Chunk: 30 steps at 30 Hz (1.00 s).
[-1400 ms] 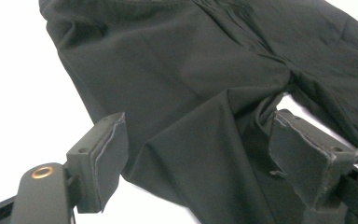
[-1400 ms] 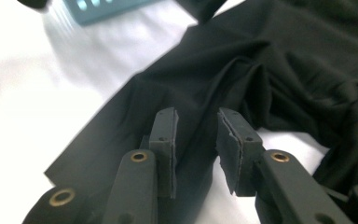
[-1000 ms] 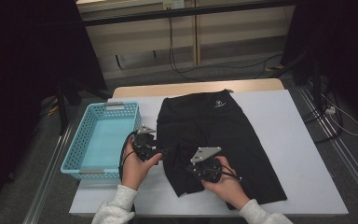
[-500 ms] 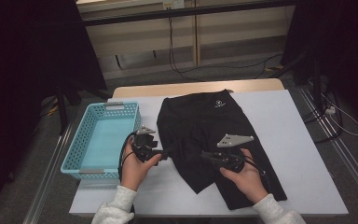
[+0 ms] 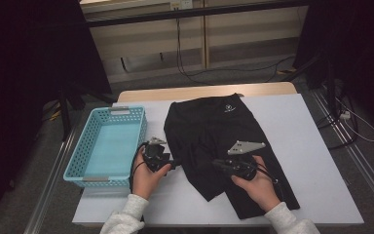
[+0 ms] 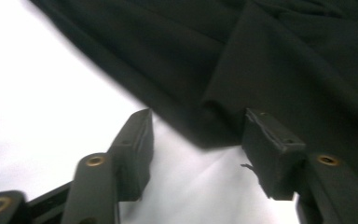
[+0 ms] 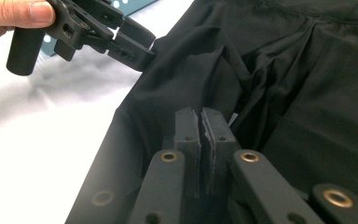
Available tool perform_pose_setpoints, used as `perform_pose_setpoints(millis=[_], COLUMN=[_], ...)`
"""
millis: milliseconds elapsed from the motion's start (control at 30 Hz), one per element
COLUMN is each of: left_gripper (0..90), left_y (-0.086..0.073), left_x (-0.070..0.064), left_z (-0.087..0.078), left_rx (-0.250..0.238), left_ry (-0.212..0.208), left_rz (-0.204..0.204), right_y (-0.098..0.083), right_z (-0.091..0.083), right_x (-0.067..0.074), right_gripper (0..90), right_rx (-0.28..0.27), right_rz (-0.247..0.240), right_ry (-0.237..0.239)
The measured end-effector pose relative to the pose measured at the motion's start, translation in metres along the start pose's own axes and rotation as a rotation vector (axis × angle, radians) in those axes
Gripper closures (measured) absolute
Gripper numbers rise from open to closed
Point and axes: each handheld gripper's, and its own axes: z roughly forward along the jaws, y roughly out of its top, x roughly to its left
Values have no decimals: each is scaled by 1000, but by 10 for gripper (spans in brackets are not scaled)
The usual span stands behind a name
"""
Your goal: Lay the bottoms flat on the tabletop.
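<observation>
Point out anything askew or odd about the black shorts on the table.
The black shorts lie crooked on the white table. One leg is bunched and folded up near the right claw, which is shut on that fabric. No damage visible.

There's a light blue plastic basket (image 5: 108, 146) sitting on the white worktop (image 5: 316, 146), just behind the left jaws, well off to the side of the right jaws.

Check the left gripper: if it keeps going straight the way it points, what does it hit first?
Probably the near edge of the black shorts. The left gripper points at that hem over the white table; its jaws have just been closing, pads not yet on cloth. Depth is unclear.
</observation>
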Motion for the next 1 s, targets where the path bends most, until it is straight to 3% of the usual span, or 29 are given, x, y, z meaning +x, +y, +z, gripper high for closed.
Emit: perform_pose_setpoints(millis=[200, 267, 333, 500, 567, 733, 867, 1000], left_gripper=[486, 510, 582, 810, 873, 884, 884, 885], left_y=[2, 3, 4, 6, 7, 15, 18, 20], left_x=[-9, -13, -17, -21, -19, -6, 6, 9], left_z=[7, 10, 14, 17, 12, -16, -36, -41], left_rx=[-14, -9, -11, 7, 13, -18, -3, 16], left_ry=[-38, -44, -49, -77, -86, -81, -75, -40], left_rz=[-22, -1, 12, -26, -45, -91, -137, -134], right_y=[-2, -2, -3, -2, -2, -1, 1, 1], right_z=[3, 4, 5, 6, 6, 3, 2, 3], right_x=[1, 2, 3, 5, 5, 6, 5, 4], right_gripper=[864, 864, 865, 865, 865, 864, 874, 900], right_rx=[15, 20, 23, 18, 14, -9, -25, -15], right_rz=[-9, -21, -22, -21, -15, 2, 27, 26], right_ry=[1, 7, 10, 17, 28, 53, 79, 70])
